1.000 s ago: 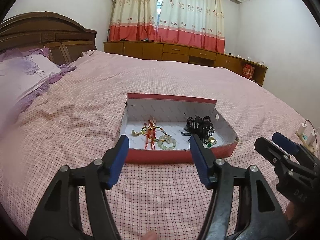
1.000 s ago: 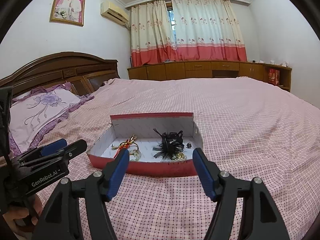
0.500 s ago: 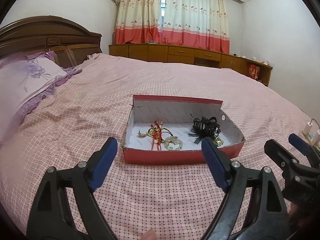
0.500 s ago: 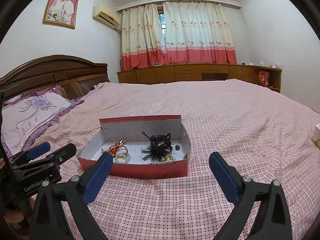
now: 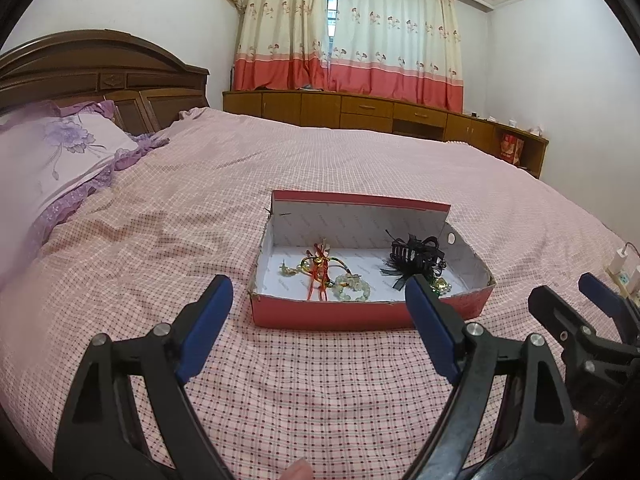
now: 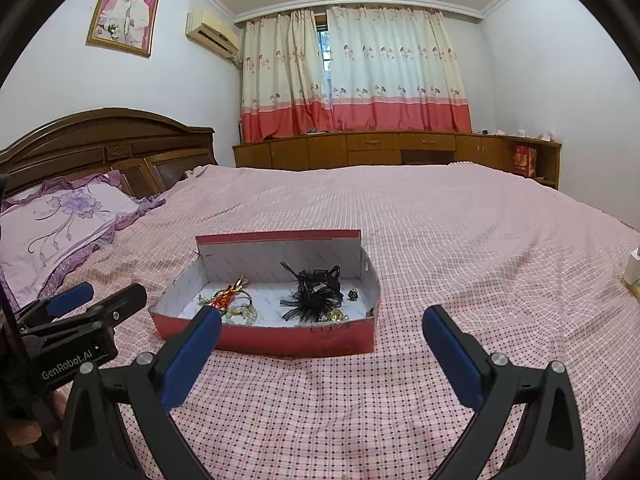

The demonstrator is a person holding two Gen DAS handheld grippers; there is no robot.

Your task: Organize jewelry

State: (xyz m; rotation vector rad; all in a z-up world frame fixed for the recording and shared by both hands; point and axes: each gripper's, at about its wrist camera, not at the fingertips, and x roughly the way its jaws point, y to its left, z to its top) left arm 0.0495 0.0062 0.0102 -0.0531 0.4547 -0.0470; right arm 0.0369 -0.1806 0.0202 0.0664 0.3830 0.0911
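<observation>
A shallow red box [image 5: 320, 314] with a white inside lies open on the pink checked bed; it also shows in the right wrist view [image 6: 296, 340]. Inside lie a red-and-gold corded ornament [image 5: 320, 268] [image 6: 226, 298], a pale green bead bracelet [image 5: 352, 286] [image 6: 242, 314], a black hair claw with lace [image 5: 416, 258] [image 6: 316, 292] and a small gold piece [image 6: 353, 294]. My left gripper [image 5: 318, 320] is open and empty, just short of the box's near wall. My right gripper [image 6: 322, 344] is open and empty, in front of the box.
A purple flowered pillow [image 5: 52, 152] and wooden headboard [image 5: 100, 68] are at the left. A low wooden cabinet [image 5: 360, 110] runs along the far wall under curtains. A white power strip with chargers [image 5: 622, 268] lies at the bed's right edge.
Both grippers have opened wider and drawn back and up from the box. The box and the jewelry in it have not moved.
</observation>
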